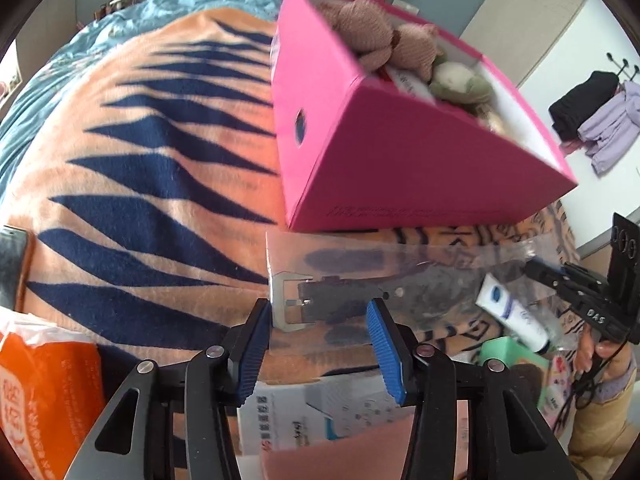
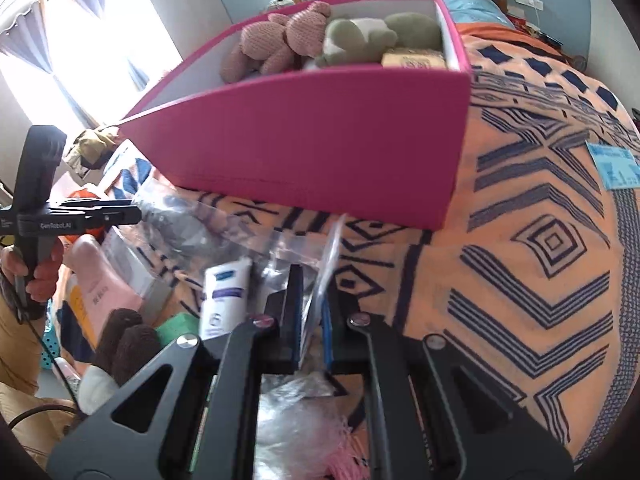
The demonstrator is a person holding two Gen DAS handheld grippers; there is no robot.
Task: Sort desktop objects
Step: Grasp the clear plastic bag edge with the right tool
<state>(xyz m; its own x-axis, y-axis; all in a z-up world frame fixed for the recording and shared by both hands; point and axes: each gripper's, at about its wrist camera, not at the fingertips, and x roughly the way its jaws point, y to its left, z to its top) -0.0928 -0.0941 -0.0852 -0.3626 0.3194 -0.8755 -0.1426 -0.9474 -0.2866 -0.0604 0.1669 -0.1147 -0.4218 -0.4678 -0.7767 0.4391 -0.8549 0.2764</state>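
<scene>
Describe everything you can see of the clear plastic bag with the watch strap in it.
The clear plastic bag is a thin, transparent, wrinkled pouch held stretched out above the patterned blanket, just in front of the pink box. Inside lies a dark watch strap with a silver buckle. The right gripper pinches one end; the open left gripper sits at the buckle end.

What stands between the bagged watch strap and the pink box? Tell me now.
Nothing visible does. The clear bag with the watch strap hangs just in front of the pink box, pinched by the right gripper. Only the box's near wall must be cleared; soft toys already fill much of it.
</scene>
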